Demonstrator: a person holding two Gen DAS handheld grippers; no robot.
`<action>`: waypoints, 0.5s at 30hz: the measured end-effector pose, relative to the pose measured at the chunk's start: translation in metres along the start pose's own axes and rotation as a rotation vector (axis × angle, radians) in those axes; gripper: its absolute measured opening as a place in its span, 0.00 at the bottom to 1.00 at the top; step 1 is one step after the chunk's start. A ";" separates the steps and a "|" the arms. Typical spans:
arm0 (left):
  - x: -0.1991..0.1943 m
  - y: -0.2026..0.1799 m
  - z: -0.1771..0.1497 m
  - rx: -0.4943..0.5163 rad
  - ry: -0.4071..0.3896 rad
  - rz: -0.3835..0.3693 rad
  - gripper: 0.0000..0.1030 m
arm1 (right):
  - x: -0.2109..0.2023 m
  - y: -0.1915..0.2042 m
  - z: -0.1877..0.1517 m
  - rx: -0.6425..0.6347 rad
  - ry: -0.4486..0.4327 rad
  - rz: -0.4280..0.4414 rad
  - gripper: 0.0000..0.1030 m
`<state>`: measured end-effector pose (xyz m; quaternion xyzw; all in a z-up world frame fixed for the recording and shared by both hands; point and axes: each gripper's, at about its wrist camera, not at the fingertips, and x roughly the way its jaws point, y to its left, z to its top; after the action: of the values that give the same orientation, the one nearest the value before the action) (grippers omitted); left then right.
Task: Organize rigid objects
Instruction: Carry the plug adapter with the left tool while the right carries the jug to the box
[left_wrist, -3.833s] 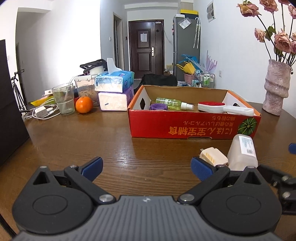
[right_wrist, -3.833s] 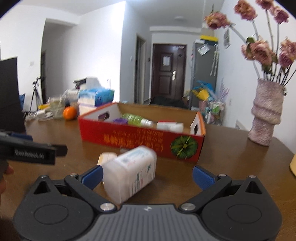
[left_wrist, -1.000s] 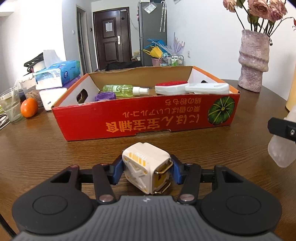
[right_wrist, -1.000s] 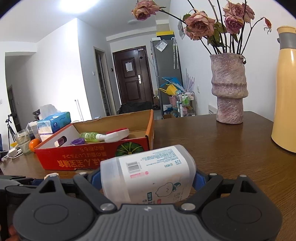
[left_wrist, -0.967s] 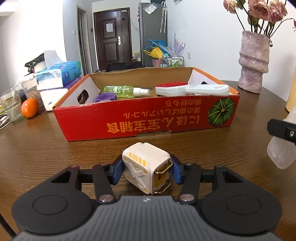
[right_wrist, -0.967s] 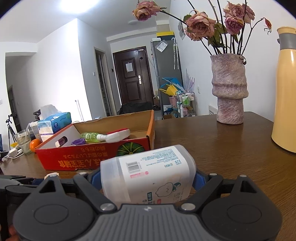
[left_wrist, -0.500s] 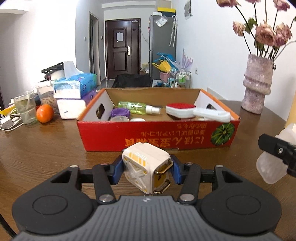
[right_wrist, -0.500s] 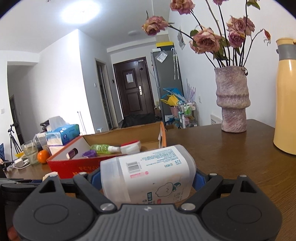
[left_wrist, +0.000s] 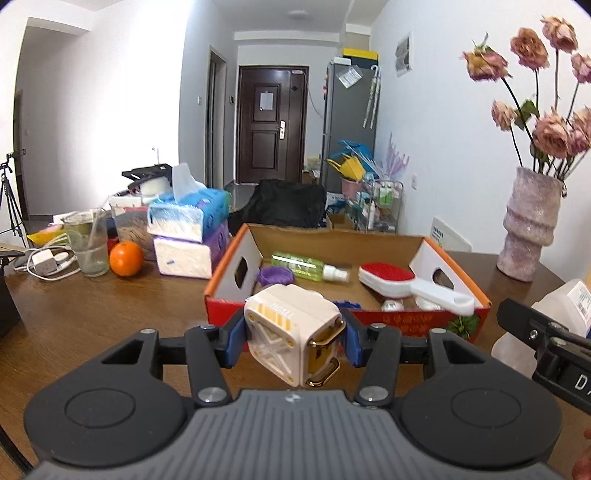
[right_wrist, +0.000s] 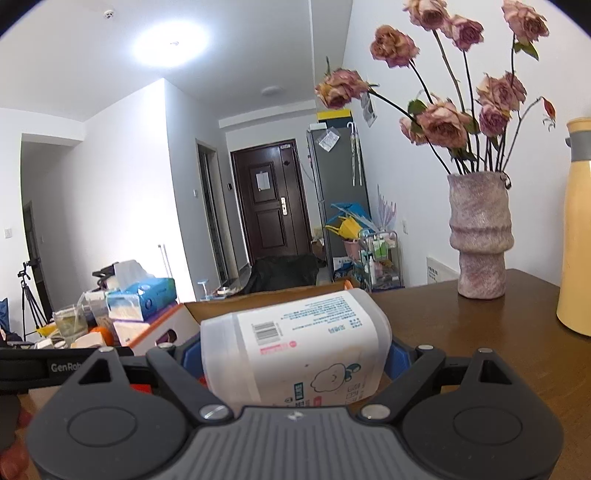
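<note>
The left gripper (left_wrist: 293, 338) holds a cream cube-shaped charger (left_wrist: 291, 334) above the desk (left_wrist: 92, 317), jaws pinching its sides. The right gripper (right_wrist: 295, 360) jaws clamp a white plastic bottle (right_wrist: 295, 354), its far end cut off. Beyond, the red cardboard box (left_wrist: 406, 321) holds a spray bottle (left_wrist: 308, 265), a red brush (left_wrist: 391, 278) and what may be small jars, partly hidden.

box (left_wrist: 369, 254) on counter (left_wrist: 110, 314) | brush (left_wrist: 391, 277) in box | orange (left_wrist: 126, 258) left of box | vase (left_wrist: 528, 229) right
</note>
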<state>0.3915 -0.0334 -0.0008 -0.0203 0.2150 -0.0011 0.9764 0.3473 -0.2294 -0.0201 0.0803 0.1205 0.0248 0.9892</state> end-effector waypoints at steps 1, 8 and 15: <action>0.000 0.001 0.003 -0.005 -0.006 0.007 0.51 | 0.001 0.002 0.001 -0.001 -0.005 0.000 0.87; 0.004 0.008 0.019 -0.038 -0.037 0.022 0.51 | 0.013 0.020 0.010 -0.007 -0.032 0.004 0.87; 0.019 0.013 0.028 -0.058 -0.037 0.038 0.51 | 0.030 0.030 0.016 -0.012 -0.044 0.004 0.87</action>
<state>0.4201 -0.0196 0.0165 -0.0446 0.1969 0.0239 0.9791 0.3794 -0.2000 -0.0072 0.0750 0.0983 0.0255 0.9920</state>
